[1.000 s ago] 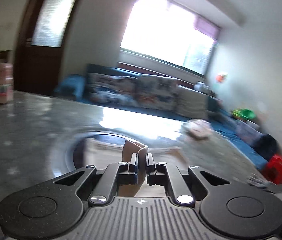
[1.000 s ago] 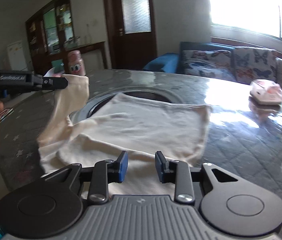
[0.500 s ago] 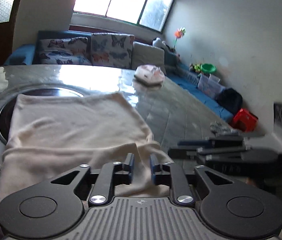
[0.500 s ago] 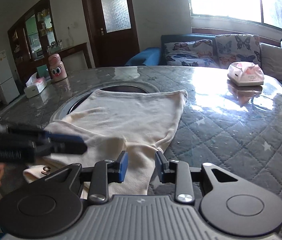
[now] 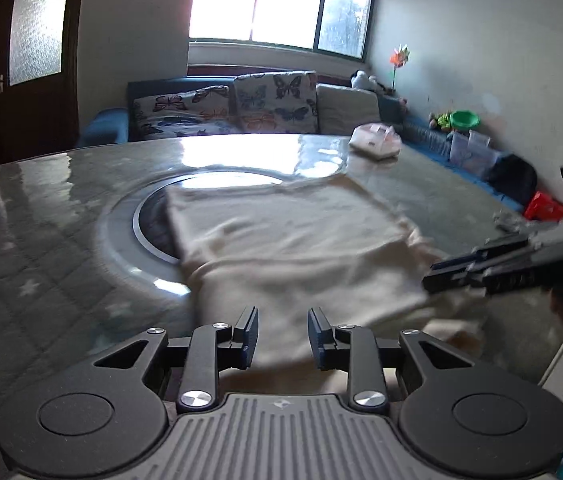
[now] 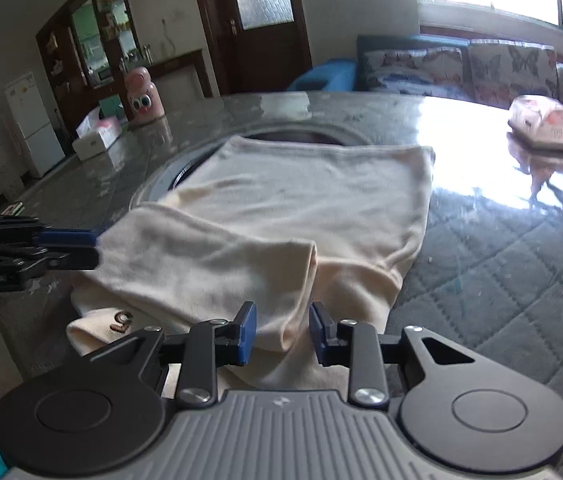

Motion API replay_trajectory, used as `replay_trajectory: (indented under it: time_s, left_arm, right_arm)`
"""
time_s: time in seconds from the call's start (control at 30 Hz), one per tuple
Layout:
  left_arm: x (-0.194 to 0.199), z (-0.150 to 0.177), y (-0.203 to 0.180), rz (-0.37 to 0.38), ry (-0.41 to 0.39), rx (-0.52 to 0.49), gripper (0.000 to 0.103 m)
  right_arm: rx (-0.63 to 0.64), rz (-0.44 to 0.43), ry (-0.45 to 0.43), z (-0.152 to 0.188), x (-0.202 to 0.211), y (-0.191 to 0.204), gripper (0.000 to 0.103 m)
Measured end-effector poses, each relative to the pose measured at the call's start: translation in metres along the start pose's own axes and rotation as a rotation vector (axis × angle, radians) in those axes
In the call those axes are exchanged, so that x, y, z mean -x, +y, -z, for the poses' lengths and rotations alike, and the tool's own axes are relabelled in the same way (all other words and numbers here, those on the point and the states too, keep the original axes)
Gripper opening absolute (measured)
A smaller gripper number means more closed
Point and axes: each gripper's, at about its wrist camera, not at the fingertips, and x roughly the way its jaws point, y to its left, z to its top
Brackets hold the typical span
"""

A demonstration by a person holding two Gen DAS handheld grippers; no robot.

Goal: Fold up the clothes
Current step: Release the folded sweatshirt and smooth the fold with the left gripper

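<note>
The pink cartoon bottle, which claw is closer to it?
Left. The left claw is on the pink bottle's side of the cream shirt; the right claw is farther.

Grey quilted table (image 6: 501,280) bearing a cream garment (image 6: 281,220) — plus tissue box (image 6: 95,136), pink bottle (image 6: 143,96) and pink pack (image 6: 543,124).

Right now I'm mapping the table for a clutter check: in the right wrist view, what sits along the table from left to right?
White tissue box → pink cartoon bottle → cream garment → pink tissue pack.
</note>
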Motion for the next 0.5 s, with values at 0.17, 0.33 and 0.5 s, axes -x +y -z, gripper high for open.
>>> replay_trajectory:
  time_s: [0.17,0.33,0.5]
  left_arm:
    - [0.003,0.011,-0.004,0.017,0.004,-0.106,0.030]
    - [0.001,0.015,-0.002,-0.023,-0.006,-0.094,0.033]
    - [0.006,0.021,0.007,-0.052,-0.015,-0.089,0.045]
  right_arm:
    - [0.008,0.006,0.029,0.000,-0.003,0.004,0.019]
    - [-0.001,0.023,0.029,-0.003,-0.002,0.004,0.006]
    - [-0.011,0.024,0.040,-0.005,-0.004,0.003,0.011]
